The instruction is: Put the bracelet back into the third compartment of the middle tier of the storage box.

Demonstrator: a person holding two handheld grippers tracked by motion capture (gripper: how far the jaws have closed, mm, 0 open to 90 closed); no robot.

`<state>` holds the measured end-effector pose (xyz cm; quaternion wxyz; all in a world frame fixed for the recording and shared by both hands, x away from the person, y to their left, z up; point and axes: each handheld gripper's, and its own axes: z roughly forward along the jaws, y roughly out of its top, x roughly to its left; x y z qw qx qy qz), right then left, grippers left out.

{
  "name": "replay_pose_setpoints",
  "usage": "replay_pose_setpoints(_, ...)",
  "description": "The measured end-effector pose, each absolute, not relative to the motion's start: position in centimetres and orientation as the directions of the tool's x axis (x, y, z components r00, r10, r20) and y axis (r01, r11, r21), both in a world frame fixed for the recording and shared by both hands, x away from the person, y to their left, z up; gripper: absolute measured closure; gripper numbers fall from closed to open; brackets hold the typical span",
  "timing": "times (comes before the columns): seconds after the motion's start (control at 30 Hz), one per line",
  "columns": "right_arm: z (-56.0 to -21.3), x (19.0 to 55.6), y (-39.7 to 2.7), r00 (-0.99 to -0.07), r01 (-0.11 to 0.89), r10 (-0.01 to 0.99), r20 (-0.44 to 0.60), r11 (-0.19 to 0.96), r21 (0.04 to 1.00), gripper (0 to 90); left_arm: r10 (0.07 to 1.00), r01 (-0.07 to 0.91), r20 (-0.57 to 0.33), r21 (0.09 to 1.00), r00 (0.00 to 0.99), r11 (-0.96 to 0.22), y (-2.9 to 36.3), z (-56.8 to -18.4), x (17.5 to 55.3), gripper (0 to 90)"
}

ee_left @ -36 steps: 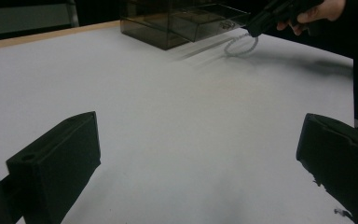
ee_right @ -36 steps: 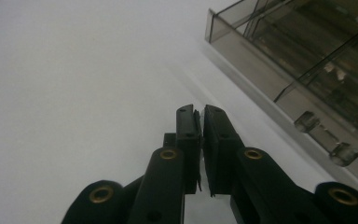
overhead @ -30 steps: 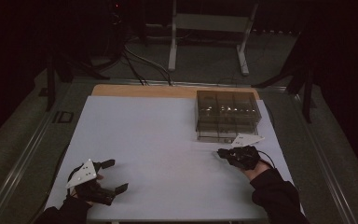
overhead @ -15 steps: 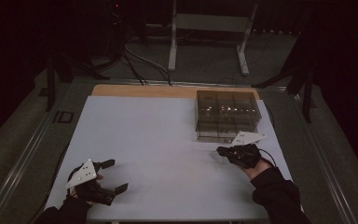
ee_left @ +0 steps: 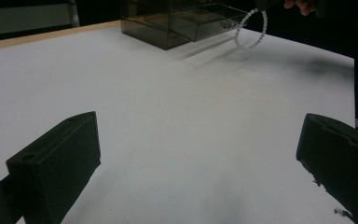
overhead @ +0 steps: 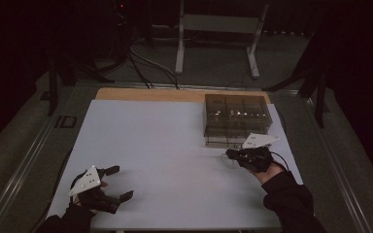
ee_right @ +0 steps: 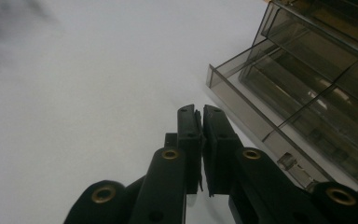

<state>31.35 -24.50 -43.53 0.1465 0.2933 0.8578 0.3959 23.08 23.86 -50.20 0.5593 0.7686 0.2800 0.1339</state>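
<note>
The right gripper [overhead: 234, 155] has its jaws closed almost flush, and a white bead bracelet [ee_left: 250, 29] hangs from them as a loop above the bench [overhead: 165, 145]. Its drop below the jaws cannot be told in the right gripper view. The smoked clear drawer box [overhead: 236, 119] stands just beside these jaws, one drawer [ee_right: 279, 135] pulled out toward them. The left gripper [overhead: 120, 183] rests on the bench, well apart from the box, jaws spread wide with nothing between them.
</note>
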Motion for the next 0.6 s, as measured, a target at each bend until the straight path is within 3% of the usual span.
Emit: replay_pose_setpoints(0.6,-42.65,31.6,-25.29,-0.775,0.382,0.632,-0.02,0.494,0.781,86.9,0.582,0.287,-0.113,0.933,0.805,-0.216,23.89,-50.23,23.11,1.1)
